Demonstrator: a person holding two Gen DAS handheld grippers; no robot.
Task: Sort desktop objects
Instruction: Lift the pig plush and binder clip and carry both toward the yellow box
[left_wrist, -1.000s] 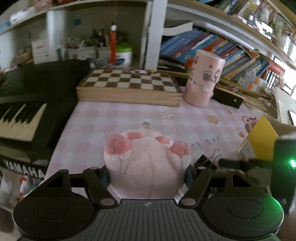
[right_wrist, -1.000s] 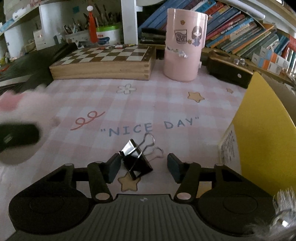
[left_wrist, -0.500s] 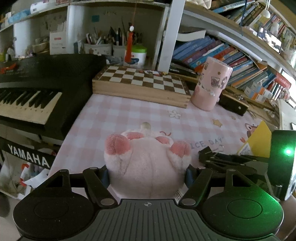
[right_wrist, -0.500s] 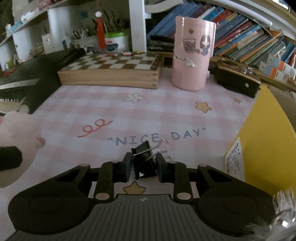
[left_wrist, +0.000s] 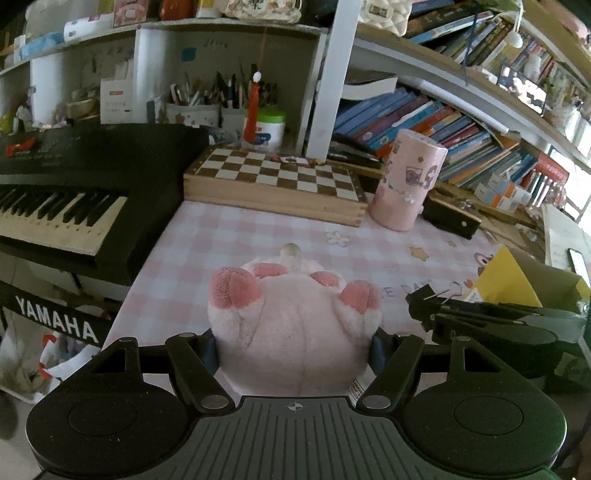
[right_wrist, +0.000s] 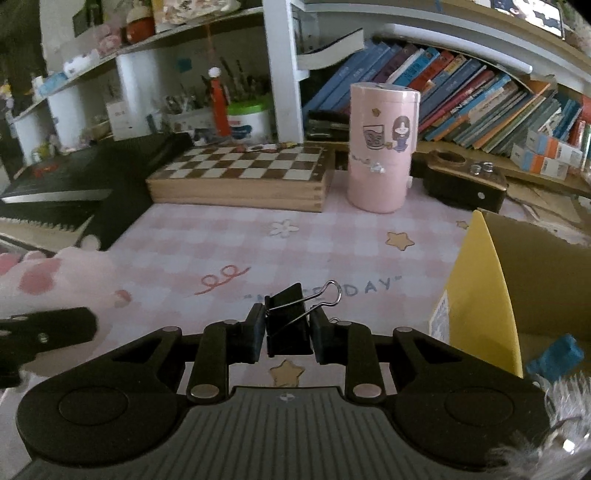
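A pink plush toy (left_wrist: 293, 317) with rosy paw pads fills the gap of my left gripper (left_wrist: 293, 347), whose pads press on both its sides; it hangs above the pink checked mat (left_wrist: 240, 236). The same plush toy (right_wrist: 48, 280) shows at the left edge of the right wrist view. My right gripper (right_wrist: 287, 332) is shut on a black binder clip (right_wrist: 286, 317), lifted off the mat, its wire handles pointing up and right. In the left wrist view, my right gripper (left_wrist: 424, 306) comes in from the right with the clip at its tip.
A yellow cardboard box (right_wrist: 480, 280) stands open at the right, with a blue item (right_wrist: 556, 356) inside. A wooden chessboard box (right_wrist: 240, 177) and a pink cylinder (right_wrist: 382, 147) sit at the back. A black Yamaha keyboard (left_wrist: 62, 206) borders the left. Bookshelves (right_wrist: 480, 99) rise behind.
My right gripper closed on the binder clip and lifted it off the mat. My left gripper, still holding the plush toy, rose and drew back a little.
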